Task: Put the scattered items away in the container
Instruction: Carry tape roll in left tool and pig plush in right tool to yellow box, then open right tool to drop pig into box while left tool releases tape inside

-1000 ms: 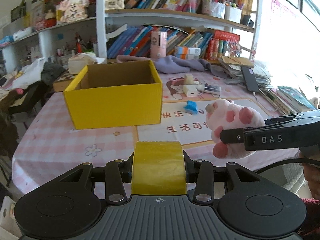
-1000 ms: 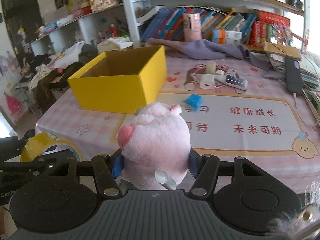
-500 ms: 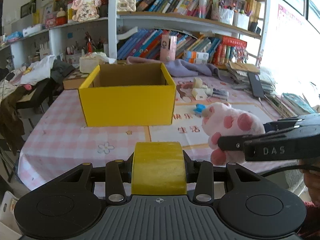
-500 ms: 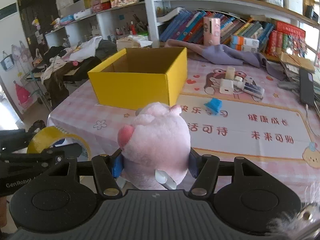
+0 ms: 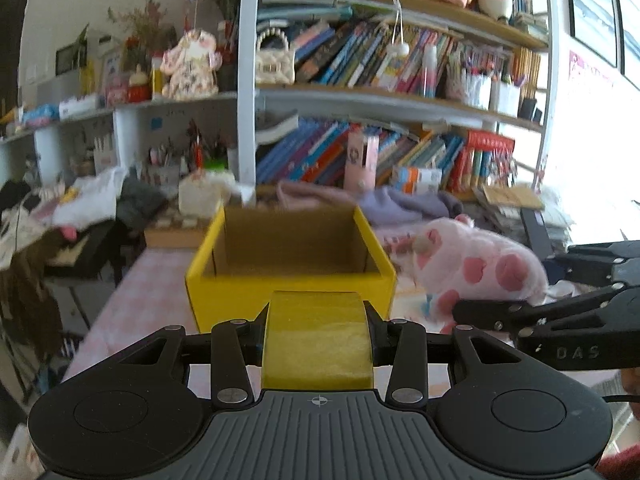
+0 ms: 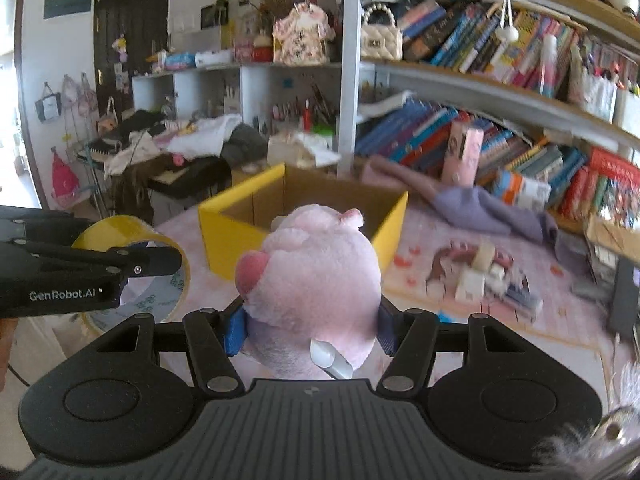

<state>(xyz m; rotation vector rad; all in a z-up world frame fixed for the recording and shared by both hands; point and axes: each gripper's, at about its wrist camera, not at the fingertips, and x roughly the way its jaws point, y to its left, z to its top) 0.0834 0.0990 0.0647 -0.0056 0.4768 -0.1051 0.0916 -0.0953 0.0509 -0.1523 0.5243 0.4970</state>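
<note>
My left gripper (image 5: 318, 320) is shut on a yellow tape roll (image 5: 318, 340) and holds it in the air just short of the near wall of the open yellow box (image 5: 292, 284). My right gripper (image 6: 312, 320) is shut on a pink plush pig (image 6: 312, 280), also in the air near the box (image 6: 224, 232). In the left wrist view the pig (image 5: 476, 264) hangs to the right of the box. In the right wrist view the tape roll (image 6: 132, 252) is at the left. The box looks empty inside.
Small white items and a blue piece (image 6: 480, 280) lie on the pink mat right of the box. A purple cloth (image 6: 480, 204) lies behind. Bookshelves (image 5: 400, 60) stand at the back. A dark phone (image 6: 624, 296) lies at the far right.
Both grippers have risen and moved toward the box with their loads. The box now appears closer and lower, and its inside shows more.
</note>
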